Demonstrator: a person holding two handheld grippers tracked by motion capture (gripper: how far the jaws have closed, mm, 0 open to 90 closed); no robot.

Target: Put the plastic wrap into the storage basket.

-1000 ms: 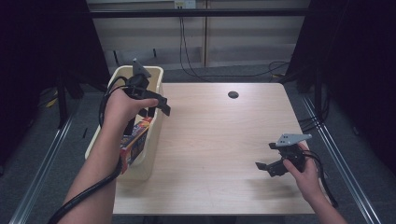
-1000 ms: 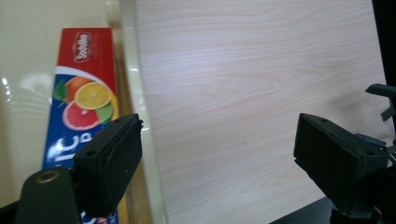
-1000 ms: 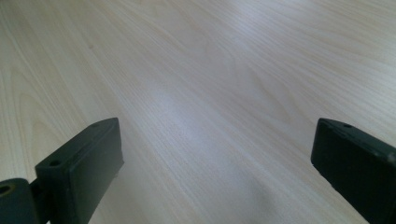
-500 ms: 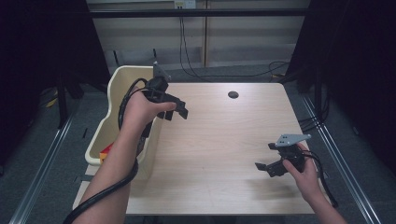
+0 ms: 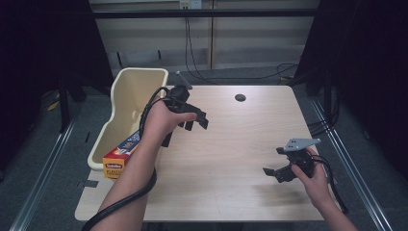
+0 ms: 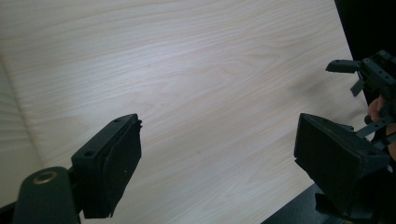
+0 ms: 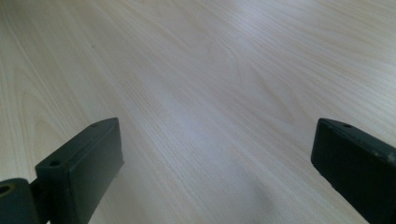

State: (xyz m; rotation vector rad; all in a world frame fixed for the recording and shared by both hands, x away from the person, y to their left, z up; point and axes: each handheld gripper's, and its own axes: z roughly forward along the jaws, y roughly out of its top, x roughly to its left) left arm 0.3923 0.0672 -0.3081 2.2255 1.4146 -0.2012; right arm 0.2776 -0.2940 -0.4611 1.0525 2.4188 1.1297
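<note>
Over worktop (image 5: 231, 159) beside bin (image 5: 126, 103): left gripper (image 5: 195, 121) fingers spread, empty; right gripper (image 5: 275, 172) likewise. Step: between picks, probably. Next: reach box (image 5: 120, 155).

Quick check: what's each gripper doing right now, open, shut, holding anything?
Left gripper: jaws open, nothing between them, above the table.
Right gripper: jaws open, nothing between them, low over the table.

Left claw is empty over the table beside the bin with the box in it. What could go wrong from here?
1. The box leans over the near rim of the cream bin; the forearm beside it could knock it out.
2. The left claw's cable loops by the bin and may snag the rim.
3. The right claw sits low over the table, open; it could scrape the wood.
</note>
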